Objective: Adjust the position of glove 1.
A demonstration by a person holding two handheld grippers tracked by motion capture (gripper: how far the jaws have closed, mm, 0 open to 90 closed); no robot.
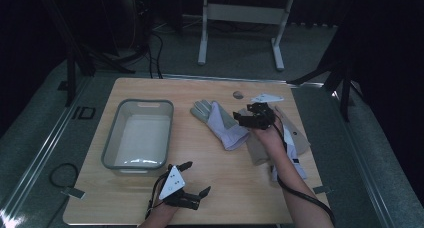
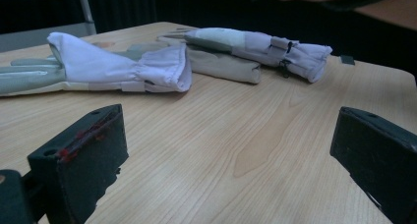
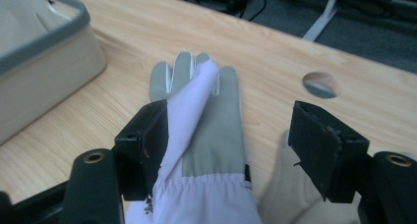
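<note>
The table [image 1: 200, 188] carries a grey bin [image 1: 138, 134] at its left half, empty inside, with two work gloves to its right. The nearer glove [image 1: 220, 122] — grey palm, pale lilac cuff — lies at about three o'clock from the bin, its fingers pointing toward eleven o'clock. A second glove [image 1: 295, 138], beige and lilac, lies just beyond it at three o'clock, partly under the person's right forearm.

The step in hand looks like the reach for the first glove, presumably to carry it to the bin. The right gripper [image 3: 231, 150] hangs over the cuff end with its jaws partly open and the glove between them; the left jaw's pad lies against the folded lilac flap, the right jaw stands clear, so nothing is clamped yet. The next move calls for sinking a little and closing on the cuff — catching both fabric layers, not just the loose flap.

The left gripper [image 1: 192, 180] waits at six o'clock from the bin, jaws wide apart above bare wood, holding nothing.
</note>
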